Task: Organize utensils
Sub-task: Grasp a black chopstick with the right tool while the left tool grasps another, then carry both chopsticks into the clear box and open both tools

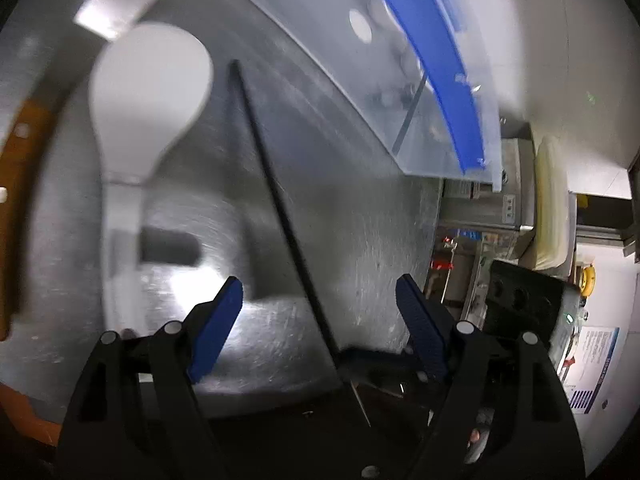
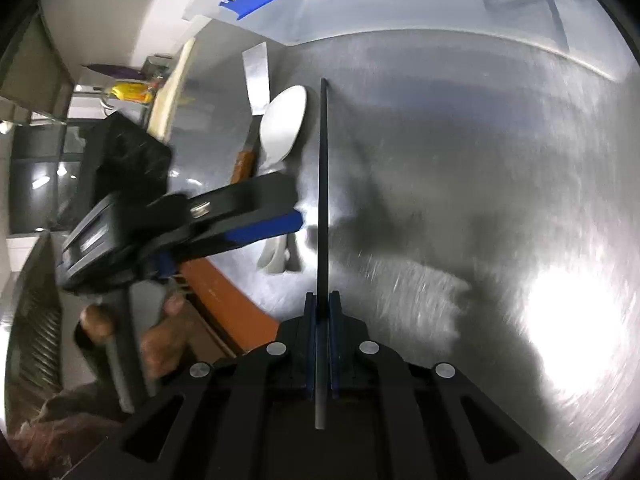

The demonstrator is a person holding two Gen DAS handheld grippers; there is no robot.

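Clamped in the right gripper (image 2: 322, 308), 1 black chopstick (image 2: 323, 184) hangs above the tabletop (image 2: 460, 160) while the left gripper (image 1: 320, 300) gapes wide, white spoon (image 2: 282, 122) and spatula (image 2: 256, 76) unsorted

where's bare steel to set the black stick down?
Bare steel lies to the right of the black stick held in the right gripper, out to the clear bin at the back. Left of the stick is crowded: white spoon, wooden-handled spatula, and the open left gripper hovering there.
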